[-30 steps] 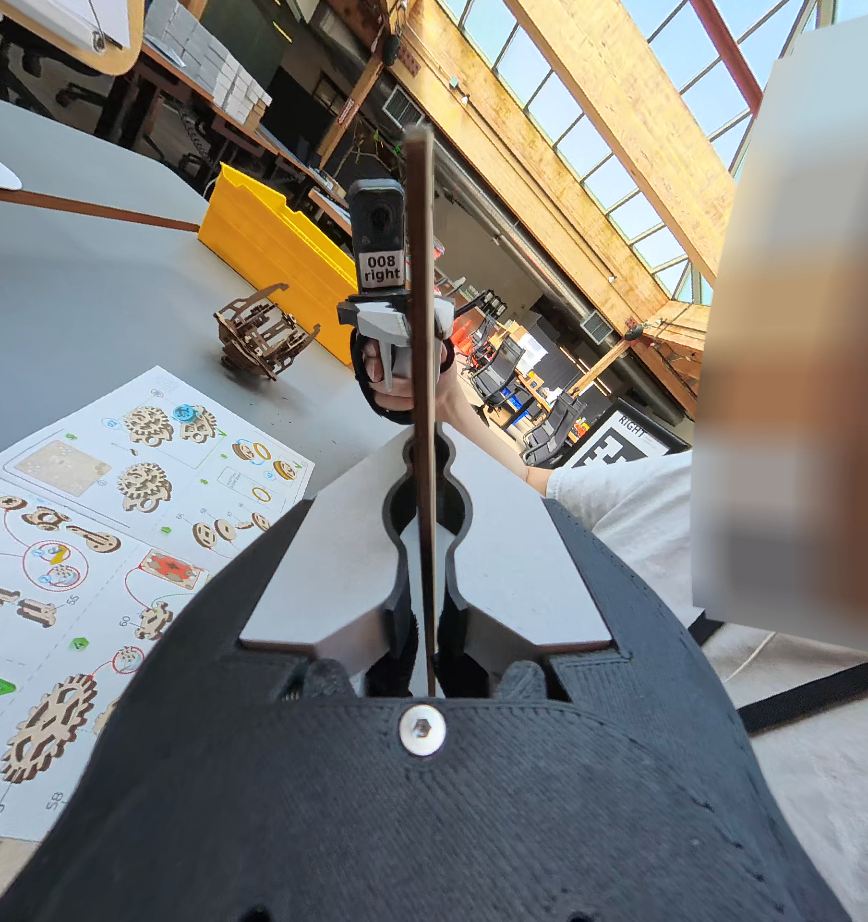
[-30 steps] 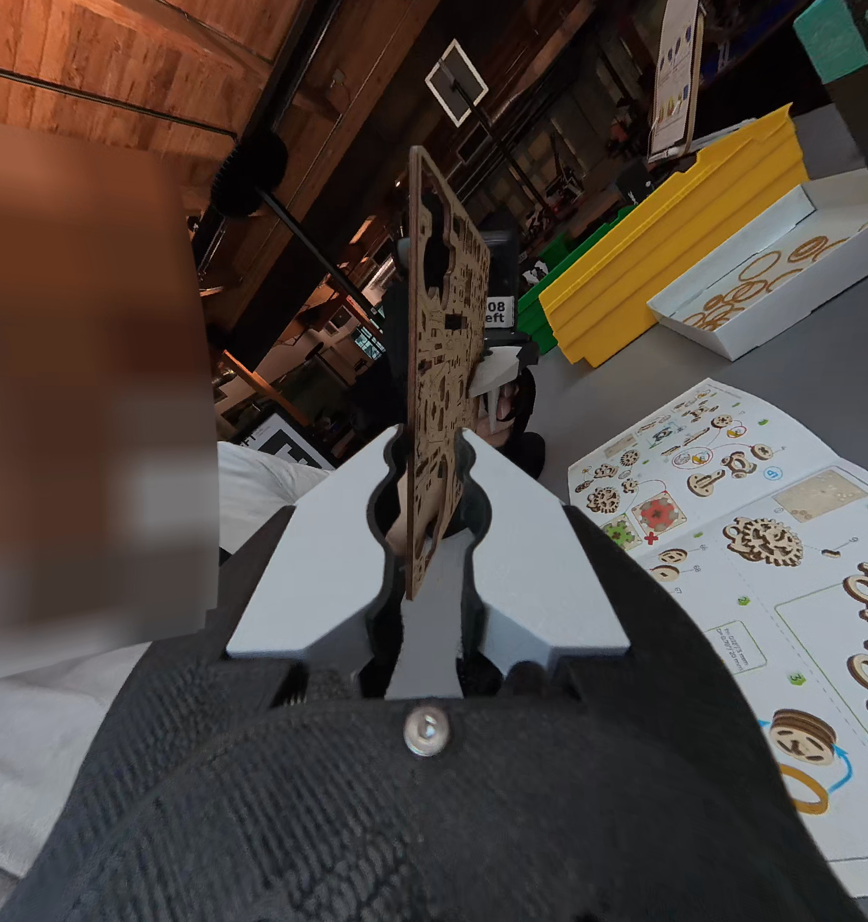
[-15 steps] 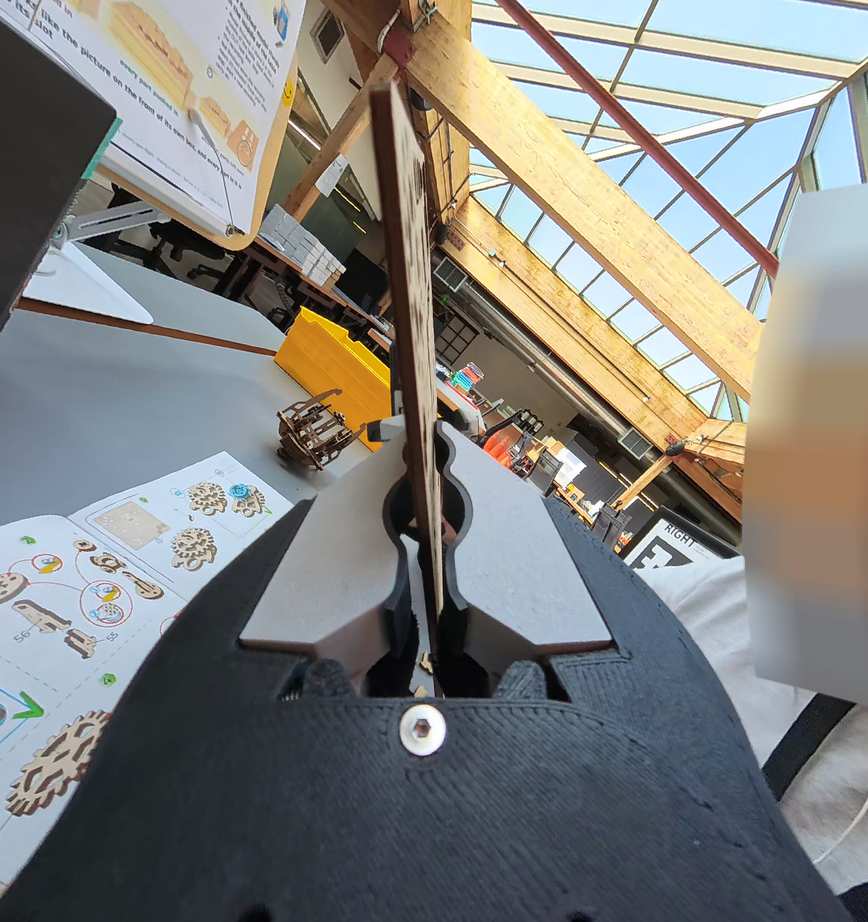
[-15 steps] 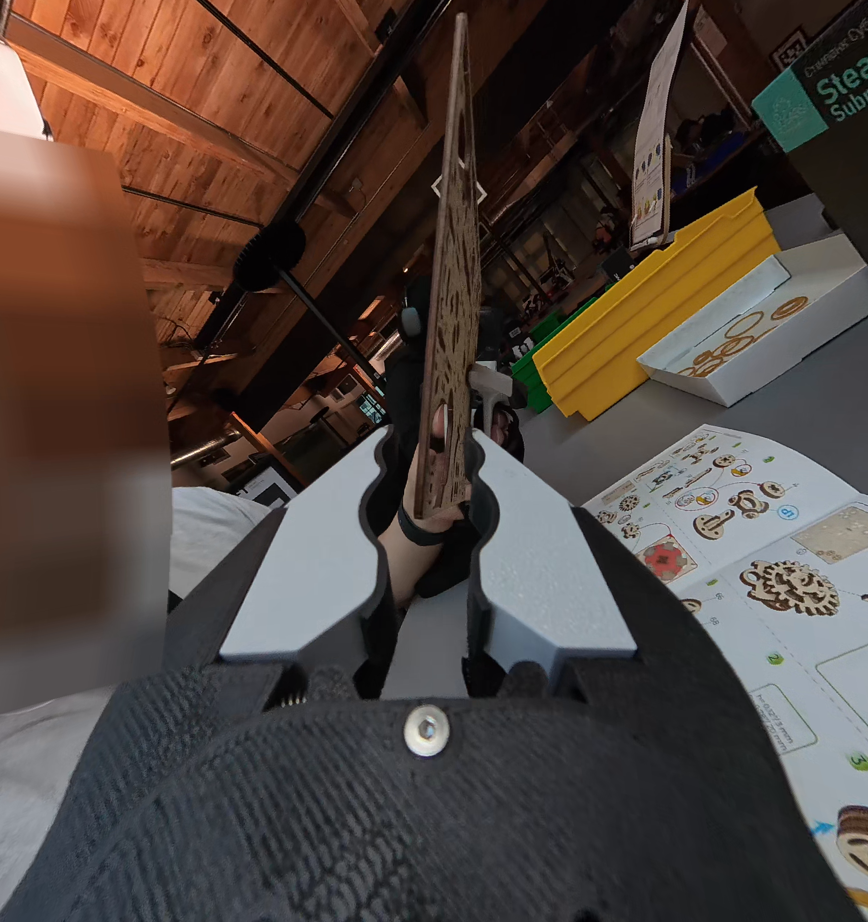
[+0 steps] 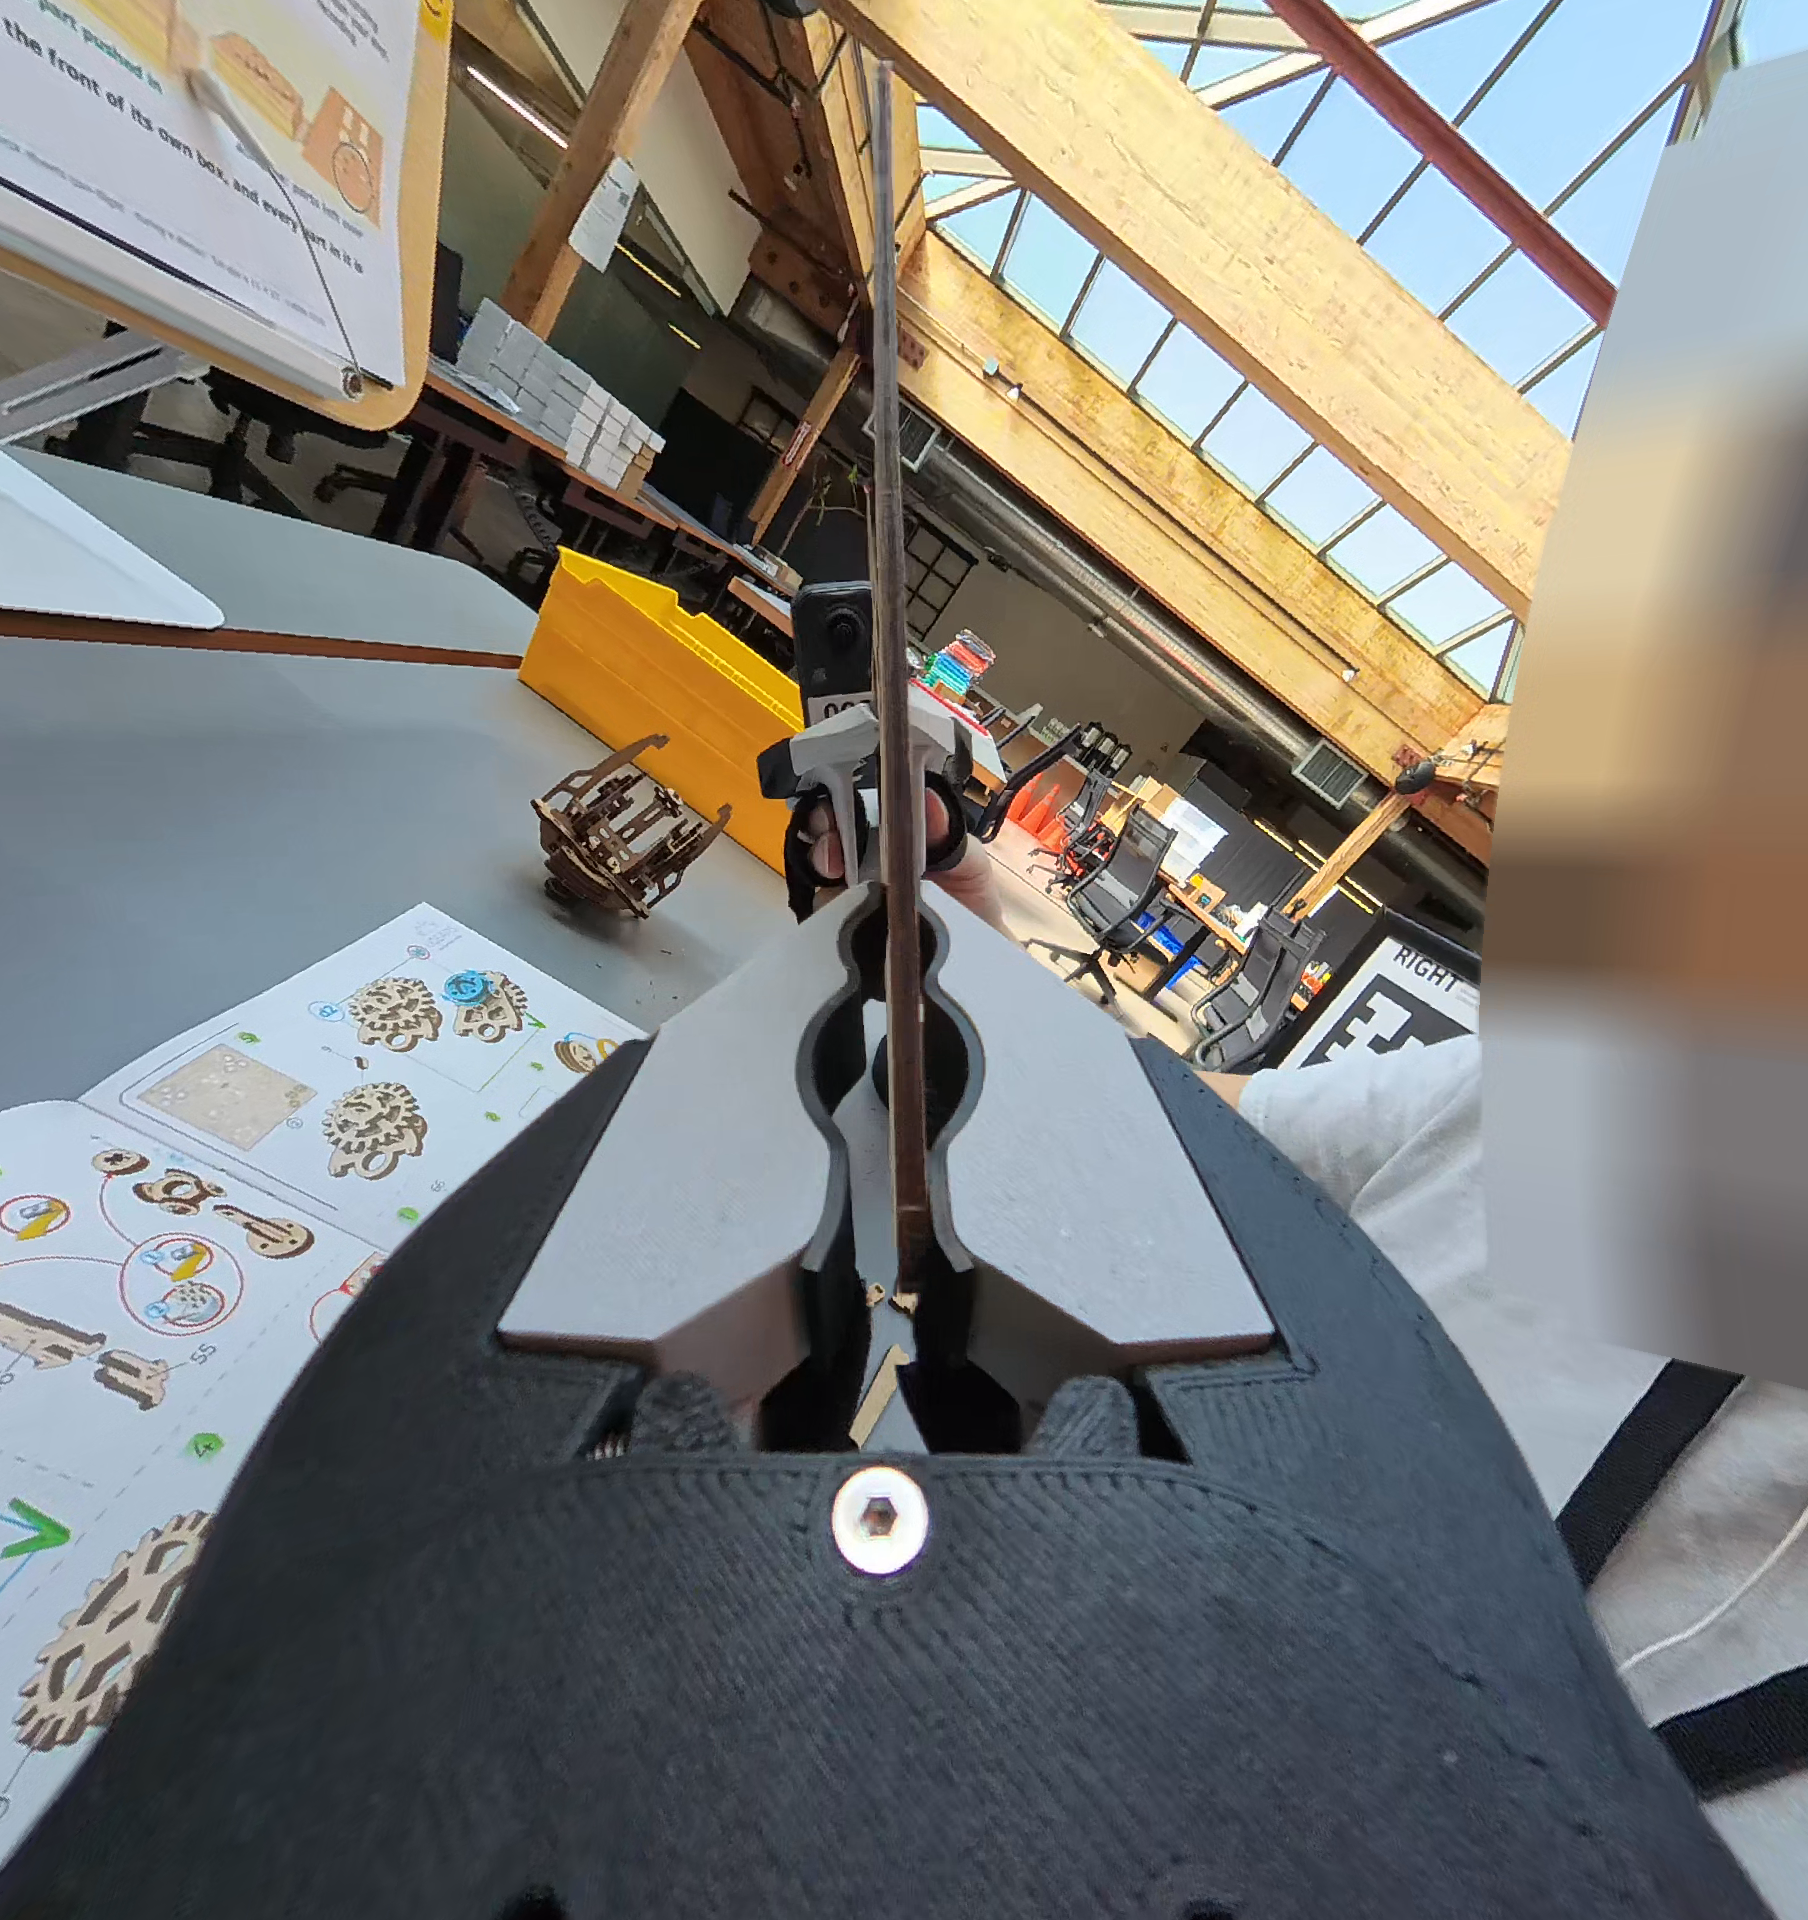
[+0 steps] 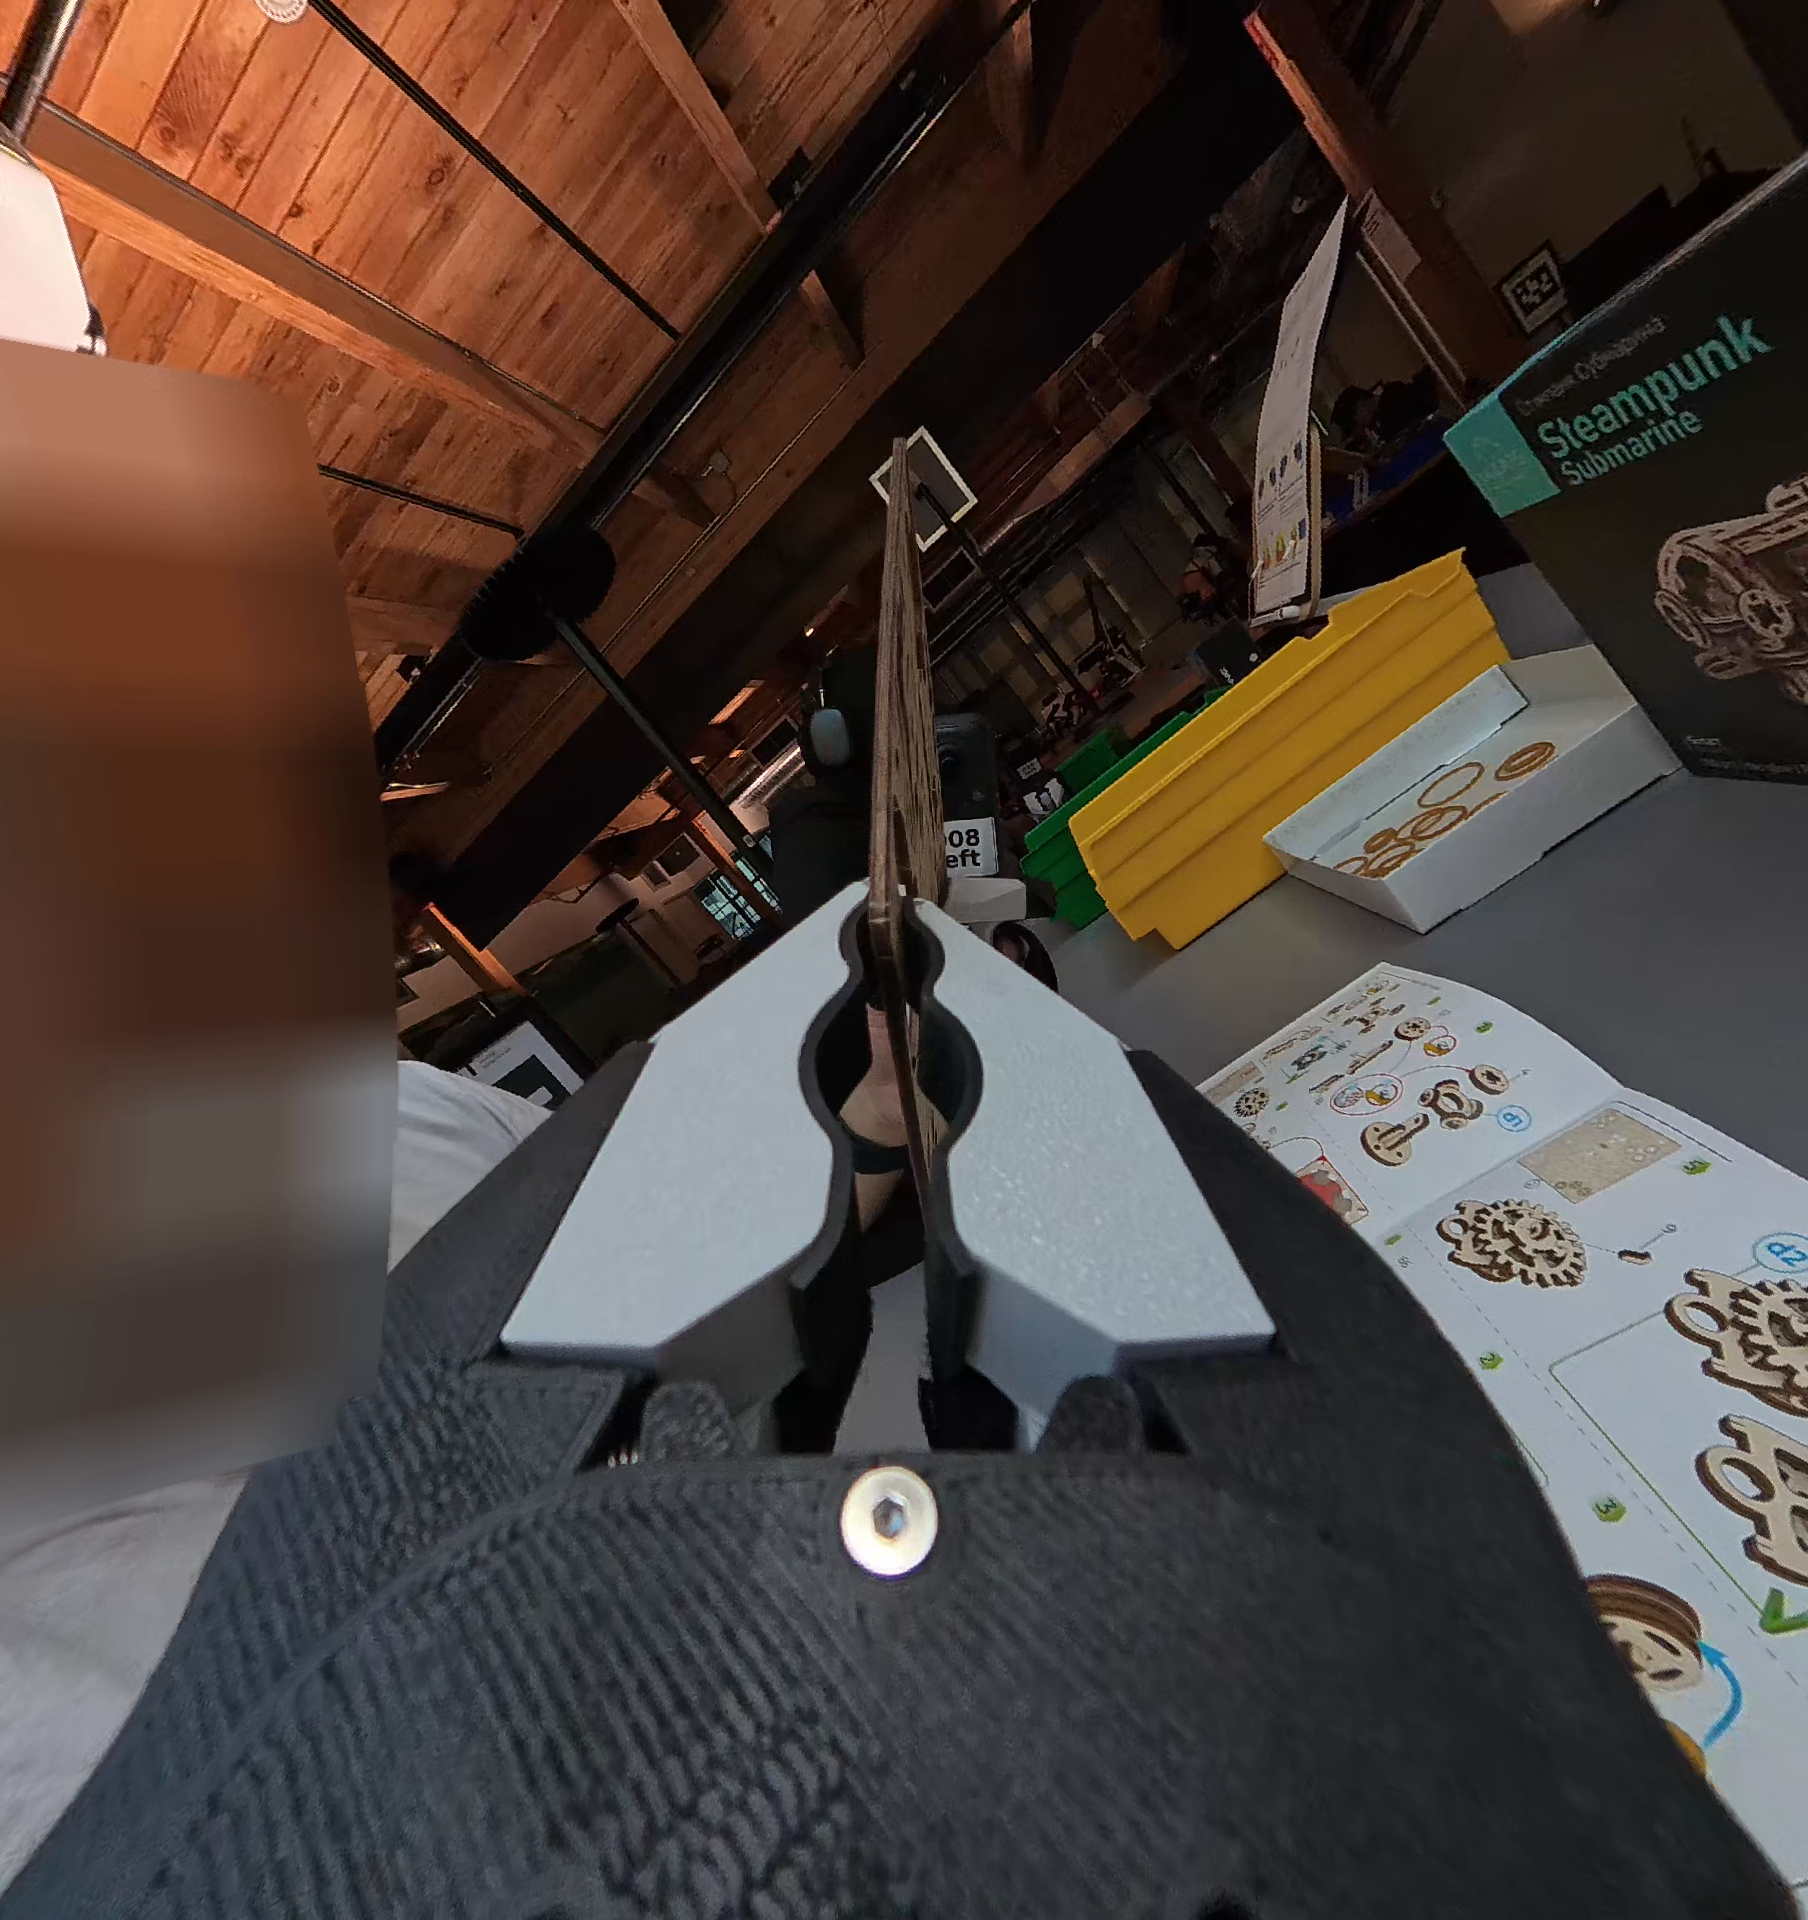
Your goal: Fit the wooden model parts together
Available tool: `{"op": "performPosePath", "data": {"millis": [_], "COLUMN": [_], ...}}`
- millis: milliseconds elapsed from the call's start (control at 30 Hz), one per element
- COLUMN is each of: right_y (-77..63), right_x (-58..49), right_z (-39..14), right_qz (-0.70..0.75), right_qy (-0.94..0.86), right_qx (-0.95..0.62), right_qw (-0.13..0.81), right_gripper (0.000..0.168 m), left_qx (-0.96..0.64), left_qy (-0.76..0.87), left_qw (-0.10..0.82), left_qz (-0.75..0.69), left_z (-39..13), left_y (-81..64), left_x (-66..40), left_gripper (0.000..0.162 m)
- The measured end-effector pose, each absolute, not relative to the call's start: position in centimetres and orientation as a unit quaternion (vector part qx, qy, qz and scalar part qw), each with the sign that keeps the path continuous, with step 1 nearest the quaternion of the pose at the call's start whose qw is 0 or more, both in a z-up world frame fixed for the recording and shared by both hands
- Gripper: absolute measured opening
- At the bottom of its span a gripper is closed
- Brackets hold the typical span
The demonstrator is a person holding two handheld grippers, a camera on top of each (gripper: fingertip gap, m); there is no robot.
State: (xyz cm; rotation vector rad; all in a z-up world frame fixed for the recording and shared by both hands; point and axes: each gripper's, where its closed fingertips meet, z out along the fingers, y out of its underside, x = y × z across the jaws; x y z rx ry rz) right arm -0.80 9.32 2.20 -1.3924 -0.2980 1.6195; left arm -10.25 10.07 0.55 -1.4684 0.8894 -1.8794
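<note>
In the left wrist view the left gripper fills the lower half of the frame, its grey fingers drawn in narrow around a thin wooden sheet that stands on edge between them and rises to the top centre of the frame. The sheet's lower edge sits deep in the throat of the gripper, with a pale wood chip just below it. Left of the gripper, at lower left, an open instruction booklet lies flat on the grey table. Farther up, at centre left, a small part-built wooden model stands on the table, apart from the booklet, and behind it sits a yellow bin. Just beyond the sheet the right gripper faces this camera, a finger on either side of the sheet's edge.

In the right wrist view the right gripper is likewise closed narrow on the same sheet — seen almost edge-on at centre. At lower right lies the booklet; beyond it, at centre right, a white tray of loose wooden rings, yellow bins and, at the right edge, a dark box. The left gripper shows only partly behind the sheet — its grip cannot be read from here.
</note>
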Motion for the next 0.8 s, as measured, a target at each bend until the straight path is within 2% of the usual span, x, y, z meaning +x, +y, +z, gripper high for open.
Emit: {"op": "performPosePath", "data": {"millis": [100,167,300,400,500,533,600,667,800], "right_y": [9.9,10.5,10.8,10.5,9.8,9.5,8.9,8.8,8.5], "right_x": [-1.0,-1.2,-3.0,-5.4,-7.7,-8.3,-8.8,-8.5,-7.5], "right_z": [1.8,1.5,0.3,-1.2,-2.5,-2.7,-2.7,-2.8,-1.8], "right_qz": [0.640,0.626,0.630,0.637,0.645,0.654,0.672,0.671,0.661], "right_qy": [-0.116,-0.100,-0.080,-0.076,-0.088,-0.092,-0.101,-0.105,-0.134], "right_qx": [-0.581,-0.588,-0.602,-0.622,-0.636,-0.634,-0.627,-0.628,-0.623], "right_qw": [0.489,0.502,0.485,0.449,0.414,0.404,0.380,0.380,0.395], "right_gripper": [0.004,0.032,0.046,0.044,0.032,0.027,0.004,0.001,0.001], "left_qx": [-0.560,-0.552,-0.550,-0.550,-0.556,-0.560,-0.559,-0.550,-0.540], "left_qy": [0.292,0.254,0.213,0.200,0.196,0.199,0.212,0.219,0.240], "left_qw": [0.286,0.275,0.279,0.294,0.312,0.315,0.314,0.311,0.303], "left_qz": [-0.721,-0.745,-0.758,-0.756,-0.745,-0.740,-0.737,-0.744,-0.748], "left_z": [0.6,0.8,1.0,1.3,1.1,0.9,0.9,1.2,1.8], "left_y": [11.0,11.7,13.0,13.7,14.2,14.2,13.8,13.3,12.6], "left_x": [-10.5,-11.1,-11.9,-12.5,-12.7,-12.5,-12.2,-11.9,-11.6], "left_gripper": [0.000,0.000,0.000,0.000,0.000,0.000,0.000,0.002,0.018]}}
